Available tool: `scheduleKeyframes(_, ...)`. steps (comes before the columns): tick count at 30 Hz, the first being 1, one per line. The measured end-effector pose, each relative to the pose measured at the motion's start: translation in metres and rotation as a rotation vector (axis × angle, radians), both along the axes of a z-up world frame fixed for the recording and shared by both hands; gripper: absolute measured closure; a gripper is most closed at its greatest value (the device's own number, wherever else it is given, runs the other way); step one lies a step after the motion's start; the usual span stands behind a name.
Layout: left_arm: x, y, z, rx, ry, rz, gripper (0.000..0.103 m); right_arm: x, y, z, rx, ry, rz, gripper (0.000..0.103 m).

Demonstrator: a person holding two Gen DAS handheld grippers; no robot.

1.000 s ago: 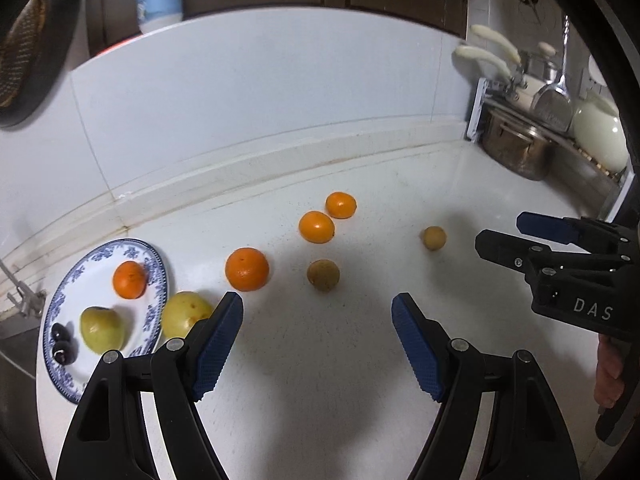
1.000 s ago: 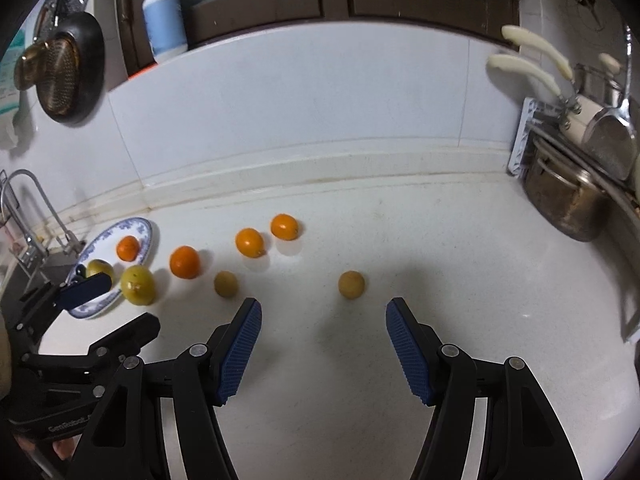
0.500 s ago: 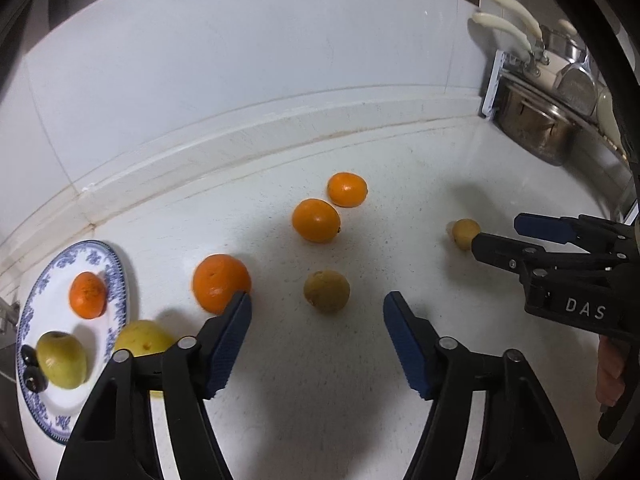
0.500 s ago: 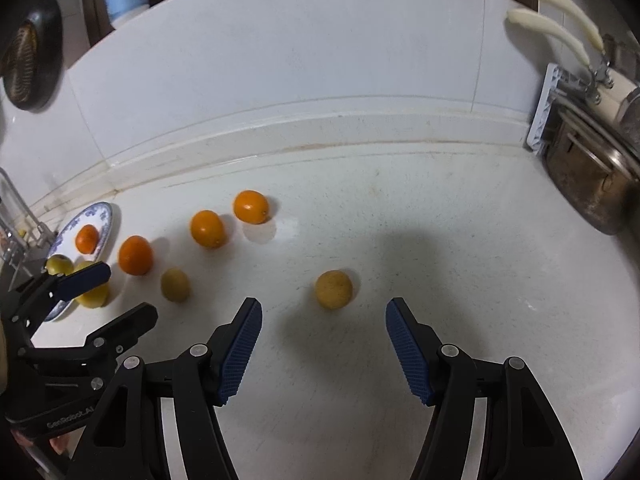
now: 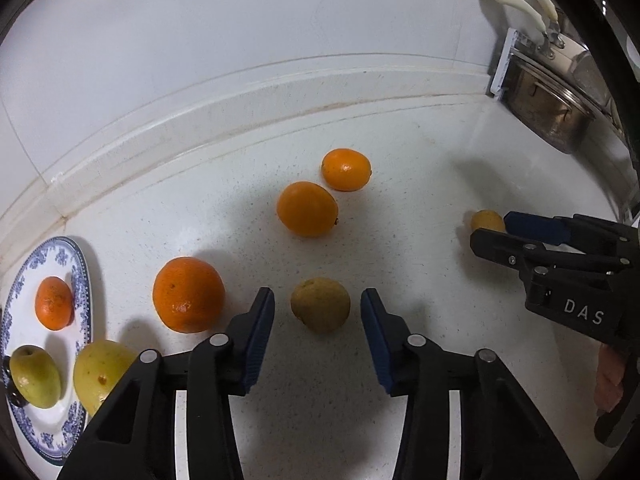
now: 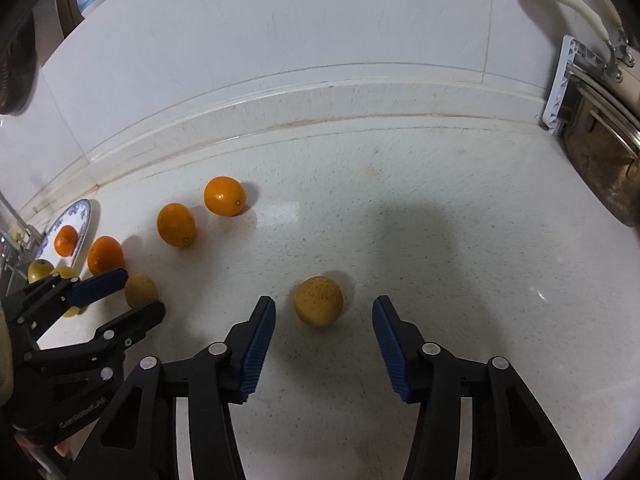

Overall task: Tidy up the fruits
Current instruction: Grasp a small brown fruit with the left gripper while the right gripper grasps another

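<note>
Left claw [image 5: 318,320]: blue pads flank a brownish-green fruit [image 5: 320,310] resting on the white counter [image 5: 400,168]. Jaws have just been closing; a narrow gap shows on each side of the fruit, pads not pressing it. Claw open, nothing gripped.

Right claw [image 6: 324,320]: same arrangement around a speckled yellow fruit [image 6: 319,301], which lies on the counter between the pad tips. Jaws have just been closing; gaps visible both sides, no contact. Open, holding nothing.

Just left of the left claw, a large orange [image 5: 188,294] sits on the counter. Lower left, a yellow-green fruit [image 5: 102,376] lies against the rim of a blue-patterned plate [image 5: 82,276], partly hidden by the claw's arm. On the plate: a small orange [image 5: 54,302] and a green-yellow fruit [image 5: 35,376], apart from each other.

Farther back, mid-counter, two more oranges [image 5: 307,209] [image 5: 346,169] lie just beside one another, the rear one nearer the wall.

From the left wrist view, the right claw enters at the right edge, its tips around the yellow fruit; part of a hand [image 5: 610,376] shows below it.

Far right corner: a metal pot [image 5: 548,108] by the wall, cream-coloured handles [image 5: 516,0] above it.
</note>
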State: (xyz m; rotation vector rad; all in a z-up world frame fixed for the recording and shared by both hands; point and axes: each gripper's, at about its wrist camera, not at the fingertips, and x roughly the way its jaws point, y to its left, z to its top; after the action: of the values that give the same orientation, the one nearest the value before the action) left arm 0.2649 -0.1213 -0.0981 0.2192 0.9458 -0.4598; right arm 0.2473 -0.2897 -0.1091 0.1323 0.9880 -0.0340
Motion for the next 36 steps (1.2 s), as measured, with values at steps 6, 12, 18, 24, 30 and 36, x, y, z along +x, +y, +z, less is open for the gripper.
scheduleKeyframes(6,0.0,-0.001,-0.003,-0.009,0.016,-0.004,0.074,0.006,0.0,-0.006,0.004,0.012,0.008,0.07)
scheduleKeyframes(12,-0.007,0.002,0.004,-0.028,0.001,-0.009,0.074,0.0,-0.001,-0.001,0.013,-0.006,0.02,0.076)
scheduleKeyframes(18,-0.022,0.009,0.022,-0.055,-0.037,-0.02,0.074,-0.015,0.009,0.014,0.03,-0.043,0.053,0.076)
scheduleKeyframes(24,-0.037,0.02,0.04,-0.082,-0.069,-0.017,0.074,-0.032,0.022,0.032,0.037,-0.085,0.085,0.076)
scheduleKeyframes(30,-0.054,0.037,0.056,-0.115,-0.111,0.01,0.074,-0.049,0.041,0.052,0.04,-0.134,0.114,0.076)
scheduleKeyframes(36,-0.074,0.06,0.072,-0.144,-0.157,0.037,0.074,-0.065,0.062,0.07,0.046,-0.178,0.143,0.076)
